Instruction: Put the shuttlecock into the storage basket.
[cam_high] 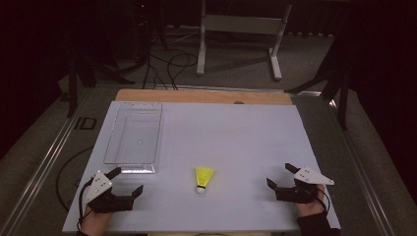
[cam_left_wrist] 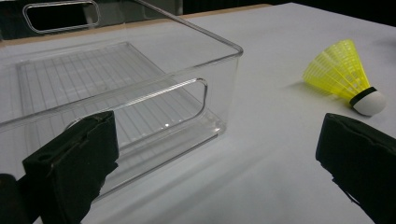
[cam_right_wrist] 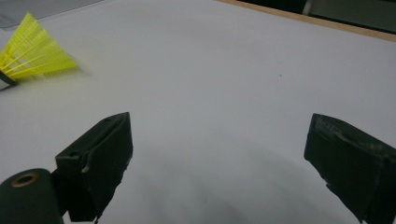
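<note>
The shuttlecock (cam_high: pixel 203 179) is lying on the white table (cam_high: pixel 236 132), low in the middle of the high view, its cork tip pointing toward the bottom edge. I am holding my left gripper (cam_high: pixel 129 181) at the lower left, jaws spread apart with nothing between them, well apart from the shuttlecock. My right gripper (cam_high: pixel 280 175) is sitting at the lower right, jaws likewise wide and empty. The clear bin (cam_high: pixel 133 140) is standing in the left half, just above my left gripper.

In the left gripper view the bin (cam_left_wrist: pixel 140 93) is showing at left and the shuttlecock (cam_left_wrist: pixel 343 74) at upper right.
</note>
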The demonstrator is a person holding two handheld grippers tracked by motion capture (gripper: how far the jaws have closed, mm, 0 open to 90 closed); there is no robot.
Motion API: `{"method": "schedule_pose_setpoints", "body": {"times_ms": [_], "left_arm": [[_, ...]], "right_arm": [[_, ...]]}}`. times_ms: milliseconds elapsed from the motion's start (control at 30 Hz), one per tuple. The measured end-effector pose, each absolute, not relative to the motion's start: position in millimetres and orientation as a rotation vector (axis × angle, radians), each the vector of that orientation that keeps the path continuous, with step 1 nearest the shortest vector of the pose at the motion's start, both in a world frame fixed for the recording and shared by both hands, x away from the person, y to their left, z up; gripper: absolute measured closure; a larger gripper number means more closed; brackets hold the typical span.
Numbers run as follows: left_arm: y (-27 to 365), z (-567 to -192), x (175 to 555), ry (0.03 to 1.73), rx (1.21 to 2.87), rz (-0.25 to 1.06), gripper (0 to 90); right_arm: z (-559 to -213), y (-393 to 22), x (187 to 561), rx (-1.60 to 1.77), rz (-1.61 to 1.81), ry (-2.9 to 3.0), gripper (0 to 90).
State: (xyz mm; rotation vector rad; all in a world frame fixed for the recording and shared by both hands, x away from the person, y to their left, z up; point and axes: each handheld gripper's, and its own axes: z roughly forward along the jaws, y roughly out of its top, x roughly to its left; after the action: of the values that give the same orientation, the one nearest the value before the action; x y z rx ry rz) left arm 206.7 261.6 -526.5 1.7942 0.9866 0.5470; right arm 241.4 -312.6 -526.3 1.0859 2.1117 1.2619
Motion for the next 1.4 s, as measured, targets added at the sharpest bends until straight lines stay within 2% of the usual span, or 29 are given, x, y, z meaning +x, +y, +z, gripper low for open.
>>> {"method": "schedule_pose_setpoints", "body": {"times_ms": [433, 867, 1400], "left_arm": [[262, -524, 207, 0.987, 1.792, 0.528, 0.2], [251, -513, 210, 0.988, 1.885, 0.45, 0.1], [249, -482, 216, 0.93, 1.99, 0.447, 0.1]], "right_arm": [[-525, -313, 240, 1.084, 1.263, 2.097, 8.3], [-522, -311, 239, 1.086, 1.273, 2.085, 8.3], [-521, -310, 239, 1.077, 1.294, 2.076, 8.4]]}}
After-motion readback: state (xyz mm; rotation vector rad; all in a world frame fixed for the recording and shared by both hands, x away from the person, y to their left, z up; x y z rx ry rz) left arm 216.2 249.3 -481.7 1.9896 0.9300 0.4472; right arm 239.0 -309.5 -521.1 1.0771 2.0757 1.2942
